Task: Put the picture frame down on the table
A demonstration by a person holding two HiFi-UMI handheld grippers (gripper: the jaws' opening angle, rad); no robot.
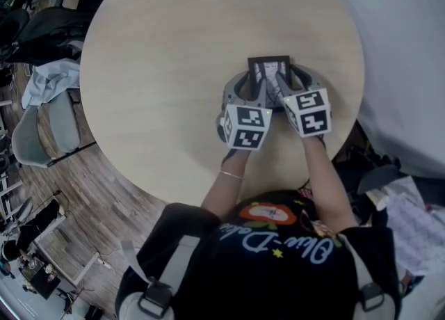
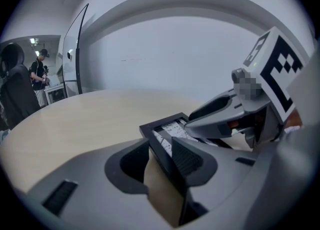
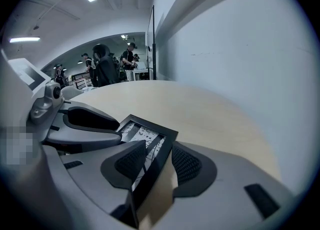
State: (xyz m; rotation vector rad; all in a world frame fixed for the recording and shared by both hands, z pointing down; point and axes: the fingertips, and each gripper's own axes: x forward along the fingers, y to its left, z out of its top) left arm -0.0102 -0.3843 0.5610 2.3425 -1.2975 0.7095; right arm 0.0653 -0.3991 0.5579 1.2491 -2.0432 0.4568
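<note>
**A:** Start at the left. Is anything in the way?

**B:** No. A grey chair (image 1: 42,131) stands on the floor, well apart from the round pale wooden desk (image 1: 174,68). The desktop near the work is bare.

**A:** And the left gripper?

**B:** The left gripper (image 1: 252,85) has its fingers (image 2: 192,159) closed on the left side rail of the black rectangular picture frame (image 1: 269,68). In its own view a tan strip shows beside the outer finger (the frame's back or the desk, I cannot tell which).

**A:** Where does the frame sit?

**B:** It sits between the two grippers, on the near right part of the desk. Its side rails run away from the person, along the fingers, and the printed face is turned inward and up. It looks tilted, with the far edge higher. No view shows whether the near edge touches the desk.

**A:** And the right side?

**B:** The right gripper (image 1: 288,78) mirrors the left, with its fingers (image 3: 187,164) clamped across the right rail (image 3: 145,131). Both hands are equally near, so I judge that setting the frame down means lowering both together until it lies flat.

**A:** Any risk?

**B:** If one side lets go first, the frame would likely twist. Further right, a white wall (image 1: 403,47) stands clear of the desk.
</note>
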